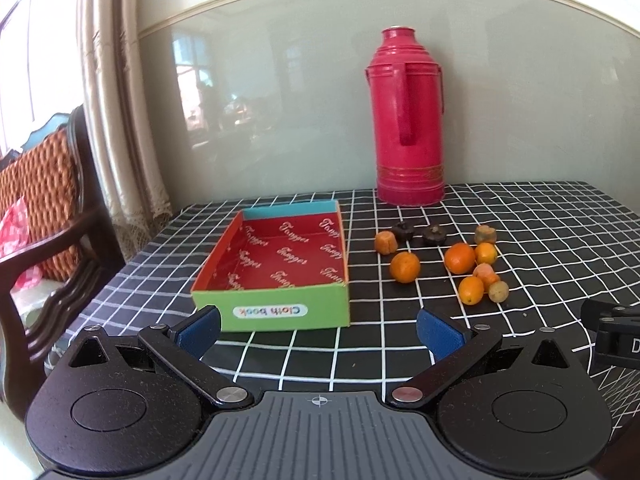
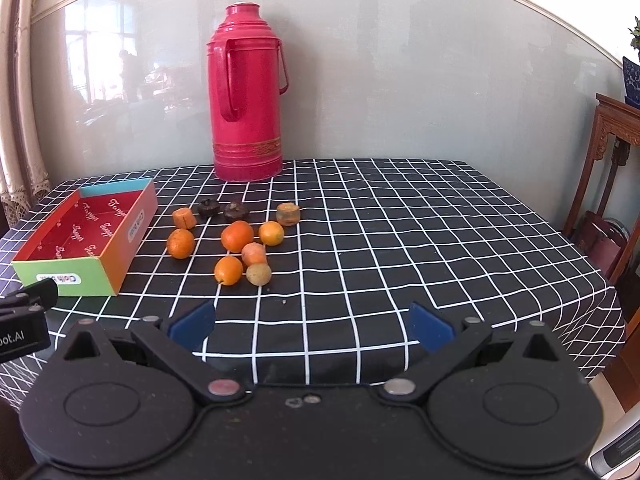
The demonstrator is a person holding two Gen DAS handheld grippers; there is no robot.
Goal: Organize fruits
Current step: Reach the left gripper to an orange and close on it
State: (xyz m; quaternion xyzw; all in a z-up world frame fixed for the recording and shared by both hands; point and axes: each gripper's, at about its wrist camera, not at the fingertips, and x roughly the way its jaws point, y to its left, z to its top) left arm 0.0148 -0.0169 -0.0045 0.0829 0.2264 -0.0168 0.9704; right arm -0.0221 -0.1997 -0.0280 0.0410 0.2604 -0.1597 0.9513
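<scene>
Both grippers, left gripper [image 1: 318, 332] and right gripper [image 2: 312, 326], hover with fingers wide, empty; fruits [image 2: 237, 236] clustered just right of the box [image 1: 276, 264], nearer than the thermos [image 2: 246, 96].

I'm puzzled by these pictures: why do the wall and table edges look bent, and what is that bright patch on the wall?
Left wrist view: the fisheye lens bows the wall panel, which mirrors a bright window. Right wrist view: same curving, same glare; the tablecloth grid warps near the edges.

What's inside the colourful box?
Nothing: the cardboard box shows only its red printed lining. The near wall hides a strip of floor. All fruits lie outside on the tablecloth.
</scene>
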